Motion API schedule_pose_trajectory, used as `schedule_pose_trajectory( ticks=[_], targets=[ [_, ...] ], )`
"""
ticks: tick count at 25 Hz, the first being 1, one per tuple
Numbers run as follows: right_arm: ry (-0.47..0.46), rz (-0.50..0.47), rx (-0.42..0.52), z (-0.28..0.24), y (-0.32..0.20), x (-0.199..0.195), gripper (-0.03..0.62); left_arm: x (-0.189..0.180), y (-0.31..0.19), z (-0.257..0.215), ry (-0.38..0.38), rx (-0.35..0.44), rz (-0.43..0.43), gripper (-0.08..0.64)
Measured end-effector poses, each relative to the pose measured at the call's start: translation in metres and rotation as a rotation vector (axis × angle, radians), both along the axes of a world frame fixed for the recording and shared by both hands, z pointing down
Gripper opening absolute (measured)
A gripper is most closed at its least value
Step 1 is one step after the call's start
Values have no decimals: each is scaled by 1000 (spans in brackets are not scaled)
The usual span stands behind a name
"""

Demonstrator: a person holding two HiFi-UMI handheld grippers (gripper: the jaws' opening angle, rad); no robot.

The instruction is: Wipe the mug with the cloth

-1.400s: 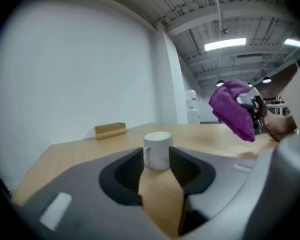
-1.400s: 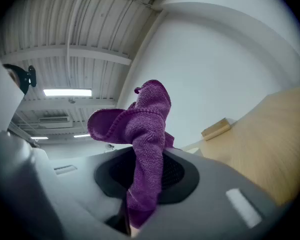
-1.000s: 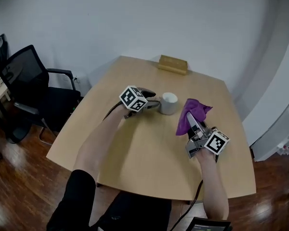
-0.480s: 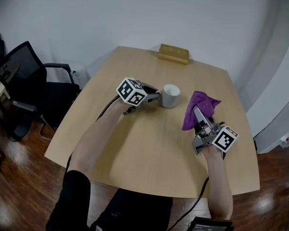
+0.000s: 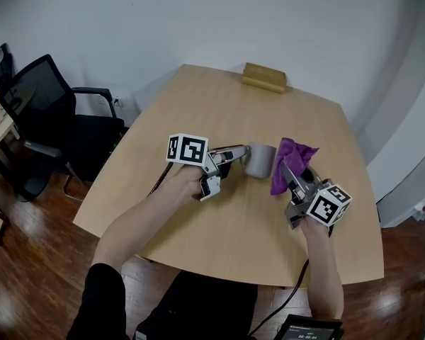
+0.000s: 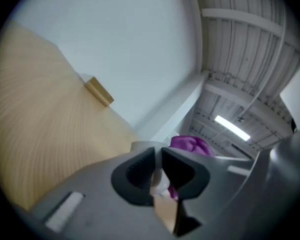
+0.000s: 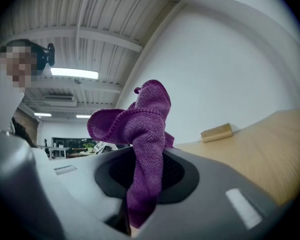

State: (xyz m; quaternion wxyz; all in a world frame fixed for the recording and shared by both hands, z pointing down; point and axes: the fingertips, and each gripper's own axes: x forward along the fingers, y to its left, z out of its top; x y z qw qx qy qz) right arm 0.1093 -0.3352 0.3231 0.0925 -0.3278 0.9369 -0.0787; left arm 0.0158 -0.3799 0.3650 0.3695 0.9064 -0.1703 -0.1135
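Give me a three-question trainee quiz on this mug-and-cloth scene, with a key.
1. What is pinched in the right gripper? A) a sponge B) the purple cloth C) nothing
2. True or false: the mug stands right beside the wooden block.
3. Fill in: the mug is gripped by the ____ gripper.
Key: 1 B. 2 False: the mug is well apart from the wooden block, close to the purple cloth. 3 The left gripper; its jaws have just been closing, with the mug between them.
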Motion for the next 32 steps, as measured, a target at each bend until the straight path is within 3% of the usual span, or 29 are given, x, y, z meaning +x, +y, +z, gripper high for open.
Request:
schedule_pose_trajectory(
  ticks=[7,9,12,15,17,20,25,27,29,30,32],
  targets=[
    [306,19,134,-3,9,-49,77,14,31,-4,-56,69,31,67],
    [332,27,138,-5,1,-53,77,14,32,-1,-94,99,38,67],
    [274,42,118,-10,-7,-47,77,9,35,5,-231,200,49,69],
    [190,44,73,-7,-5,-38,77,2,37,19,-466,355,62,71],
    [152,36,39,-4,-3,-35,77,2,40,26,-580,437,84,76],
    [104,33,14,-4,-2,-28,77,7,40,30,-679,519,74,71],
    [61,40,13,-10,0,-19,77,12,28,37,-829,626,0,126],
    [65,36,17,-10,2,-20,77,14,25,36,-831,617,-10,96],
    [82,41,32,-10,4,-21,77,18,24,30,-762,571,0,80],
    [98,48,46,-11,5,-20,77,20,25,25,-685,524,7,80],
    [143,67,89,-14,8,-20,77,21,26,11,-436,358,28,80]
  ],
)
